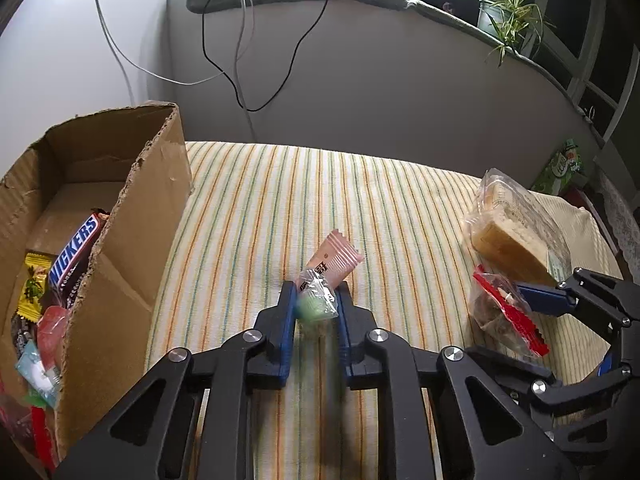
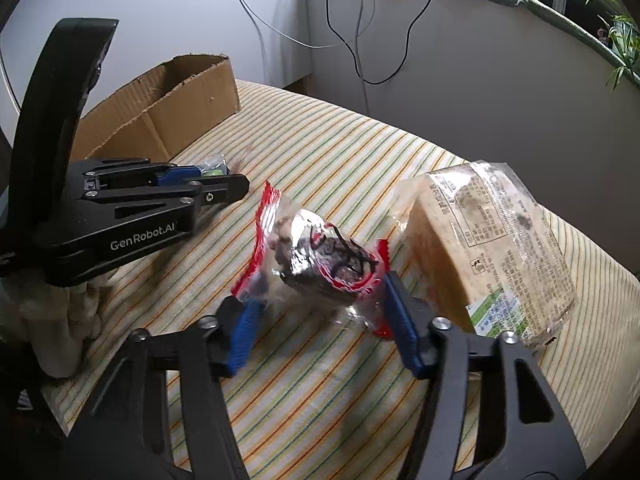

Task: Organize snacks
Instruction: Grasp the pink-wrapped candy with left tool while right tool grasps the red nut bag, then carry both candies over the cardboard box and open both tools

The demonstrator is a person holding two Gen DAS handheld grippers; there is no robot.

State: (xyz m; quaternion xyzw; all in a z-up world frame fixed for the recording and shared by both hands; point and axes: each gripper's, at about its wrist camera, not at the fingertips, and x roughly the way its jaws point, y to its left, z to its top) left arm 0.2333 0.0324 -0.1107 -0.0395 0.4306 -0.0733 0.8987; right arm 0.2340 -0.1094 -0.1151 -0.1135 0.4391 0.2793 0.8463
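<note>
**Both grippers on a snack, the box off to the left**

The small clear-wrapped green candy [image 1: 316, 306] sits pinched between the blue pads of the left gripper [image 1: 315, 312], whose jaws are nearly together on it. A pink wafer packet [image 1: 334, 262] lies just beyond the candy, long axis running away up-right. The cardboard box [image 1: 120, 216], already holding a Snickers bar [image 1: 74, 254] and other sweets, stands to the left of this candy, so I judge the left hand is the nearer one for the drop.

To the candy's right, the red-edged clear packet [image 2: 316, 258] lies crosswise between the right gripper [image 2: 320, 316] pads, which stand about half apart and meet its crimped ends; whether they truly press it I cannot tell. The wrapped bread loaf [image 2: 492, 248] rests just beyond.
</note>
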